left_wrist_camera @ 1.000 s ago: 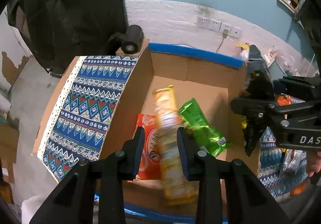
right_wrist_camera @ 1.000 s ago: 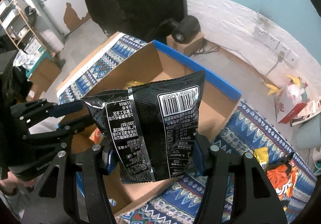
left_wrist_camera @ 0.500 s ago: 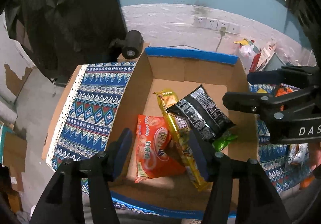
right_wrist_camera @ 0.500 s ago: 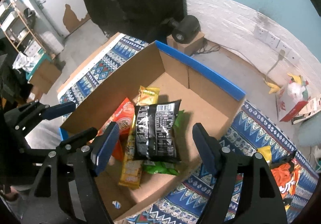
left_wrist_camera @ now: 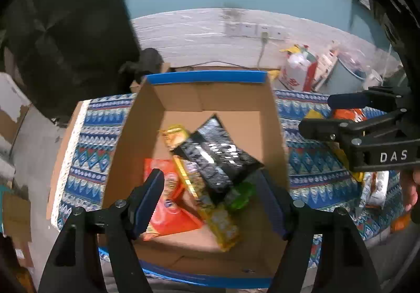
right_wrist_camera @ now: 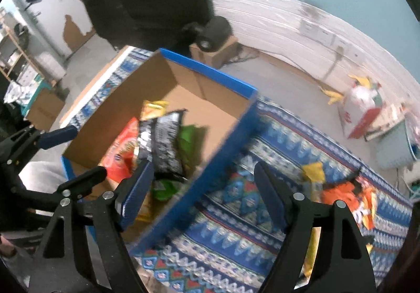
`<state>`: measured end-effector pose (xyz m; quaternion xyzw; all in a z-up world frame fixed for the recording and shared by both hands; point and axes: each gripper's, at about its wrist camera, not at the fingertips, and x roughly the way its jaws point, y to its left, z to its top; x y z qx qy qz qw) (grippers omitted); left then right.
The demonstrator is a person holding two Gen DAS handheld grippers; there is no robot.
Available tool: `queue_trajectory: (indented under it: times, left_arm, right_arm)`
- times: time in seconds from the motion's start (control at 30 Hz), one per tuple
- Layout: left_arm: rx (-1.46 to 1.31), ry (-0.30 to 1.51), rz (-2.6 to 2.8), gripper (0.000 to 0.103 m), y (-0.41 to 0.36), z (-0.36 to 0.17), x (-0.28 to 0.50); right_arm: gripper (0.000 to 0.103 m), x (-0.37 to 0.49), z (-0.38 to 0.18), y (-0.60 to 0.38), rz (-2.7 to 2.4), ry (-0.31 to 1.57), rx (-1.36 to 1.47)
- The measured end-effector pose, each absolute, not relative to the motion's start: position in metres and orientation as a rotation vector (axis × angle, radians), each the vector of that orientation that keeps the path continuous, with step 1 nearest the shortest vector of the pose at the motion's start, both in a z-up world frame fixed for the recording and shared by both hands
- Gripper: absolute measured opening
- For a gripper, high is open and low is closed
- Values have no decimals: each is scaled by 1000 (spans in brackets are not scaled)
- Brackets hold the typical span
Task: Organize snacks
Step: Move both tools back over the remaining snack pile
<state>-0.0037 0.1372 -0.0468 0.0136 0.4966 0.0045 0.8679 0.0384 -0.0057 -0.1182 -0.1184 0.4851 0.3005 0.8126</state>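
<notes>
A cardboard box (left_wrist_camera: 147,119) with blue-taped rims sits on a patterned blue cloth; it also shows in the right wrist view (right_wrist_camera: 199,83). Inside lie a black snack bag (left_wrist_camera: 218,156), a long yellow pack (left_wrist_camera: 210,203), an orange bag (left_wrist_camera: 168,209) and a green bag (left_wrist_camera: 240,194). The black bag (right_wrist_camera: 164,143) lies on top of the others. My left gripper (left_wrist_camera: 210,188) is open and empty above the box's near side. My right gripper (right_wrist_camera: 203,182) is open and empty over the box's right wall; it also shows in the left wrist view (left_wrist_camera: 323,114).
More snack bags, orange (right_wrist_camera: 349,195) and yellow (right_wrist_camera: 313,171), lie on the cloth (right_wrist_camera: 236,219) right of the box. A white and red bag (right_wrist_camera: 363,106) stands on the floor beyond. A black roll (right_wrist_camera: 215,33) sits on a small carton behind the box.
The black bag and the yellow pack were let go and now lie in the box. Both grippers opened wide. The right gripper swung to the right, toward the cloth.
</notes>
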Motion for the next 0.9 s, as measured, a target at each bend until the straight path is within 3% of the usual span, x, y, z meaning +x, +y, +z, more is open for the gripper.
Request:
queue_trajectory:
  times: [0.9]
  left_arm:
    - [117,1147,-299,75,-20,-80,5]
  right_arm:
    - [84,19,-167,-216,277,1171,-155]
